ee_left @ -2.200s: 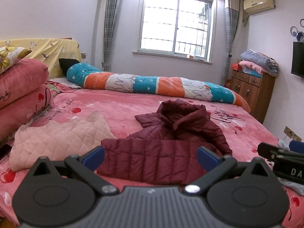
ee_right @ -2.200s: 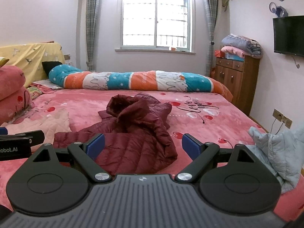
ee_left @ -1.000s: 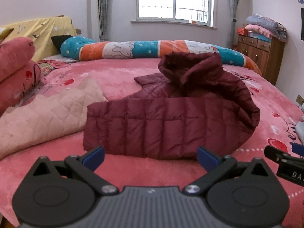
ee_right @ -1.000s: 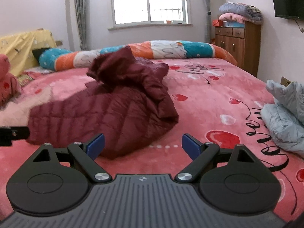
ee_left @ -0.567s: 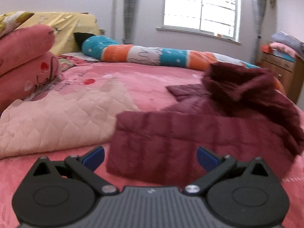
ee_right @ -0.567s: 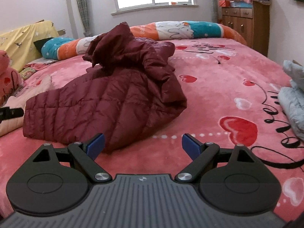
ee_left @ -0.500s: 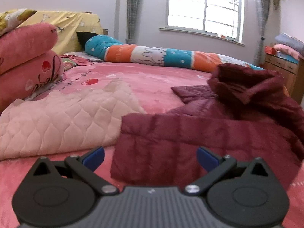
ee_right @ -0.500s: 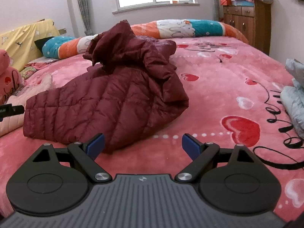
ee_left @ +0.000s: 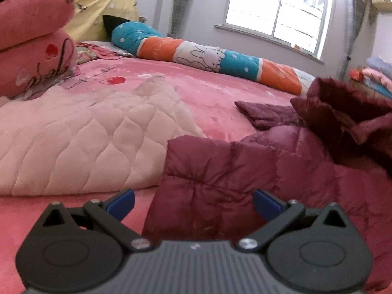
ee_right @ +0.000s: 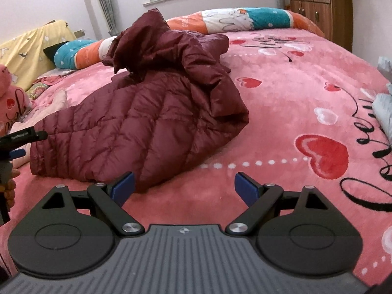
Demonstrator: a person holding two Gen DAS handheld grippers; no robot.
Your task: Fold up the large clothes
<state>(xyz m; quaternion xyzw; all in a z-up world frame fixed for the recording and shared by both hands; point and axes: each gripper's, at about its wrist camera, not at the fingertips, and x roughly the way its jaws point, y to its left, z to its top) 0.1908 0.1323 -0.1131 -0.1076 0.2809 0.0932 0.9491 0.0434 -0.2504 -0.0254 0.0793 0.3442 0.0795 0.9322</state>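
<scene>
While the jacket [ee_right: 137, 122] lies bunched on the bed [ee_right: 281, 78], folding looks barely begun. Both grippers, left [ee_left: 193, 202] and right [ee_right: 182, 187], have jaws wide, holding nothing.

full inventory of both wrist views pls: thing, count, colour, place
puffer jacket: 1, maroon, crumpled mid-bed, hood bunched up on top
quilted garment: 1, pale pink, on bed beside jacket's hem corner
bedspread: 1, pink with red hearts, covers bed
bolster: 1, teal, orange and white, far side of bed
pillows: 2, pink, stacked at headboard end
dresser: 1, brown wood, far wall
window: 1, far wall
light blue garment: 1, right bed edge
left gripper: open, hem corner between fingers
right gripper: open, at jacket's near edge
</scene>
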